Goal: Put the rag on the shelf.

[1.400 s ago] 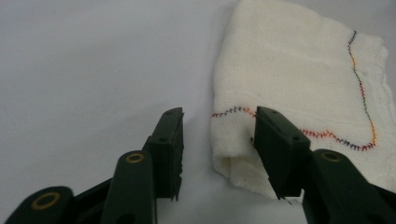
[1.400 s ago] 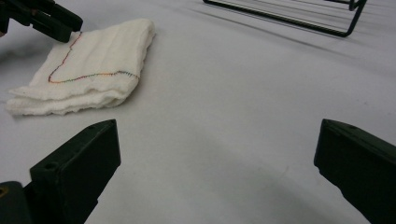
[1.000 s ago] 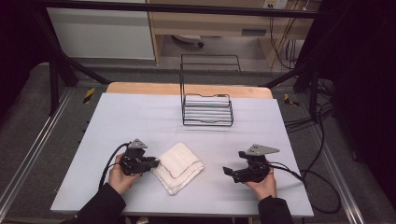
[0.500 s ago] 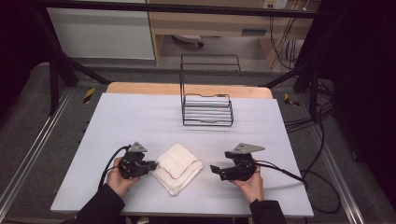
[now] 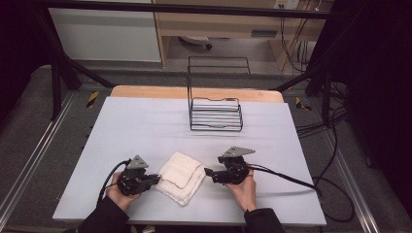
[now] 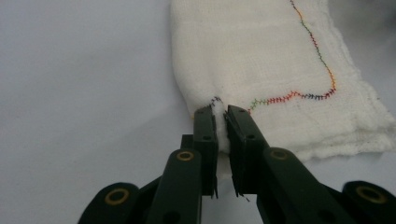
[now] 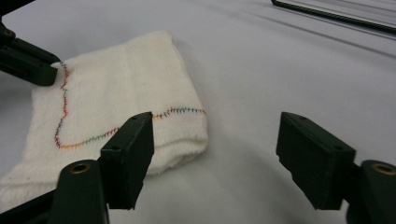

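Observation:
A folded white towel (image 5: 180, 175) with a coloured stitched line lies on the table near its front edge. My left gripper (image 5: 156, 178) is at the towel's left edge, and in the left gripper view (image 6: 221, 112) its jaws have closed and pinch that edge of the cloth (image 6: 261, 65). My right gripper (image 5: 208, 173) sits just right of the towel, pointing at it. Its jaws (image 7: 215, 123) stand apart and have just been closing, with bare table between them. The towel's corner (image 7: 121, 93) lies beside its left jaw. The left gripper's tip (image 7: 28, 60) shows at the towel's far edge.
A black wire rack (image 5: 215, 114) stands at the back middle of the pale table (image 5: 121, 121). A cable (image 5: 291, 177) trails right from the right gripper towards the table's edge. Open tabletop lies between the towel and the rack.
The right gripper has moved left across the table to the towel's right edge. The left gripper has stayed at the towel's left edge, shifting only slightly.

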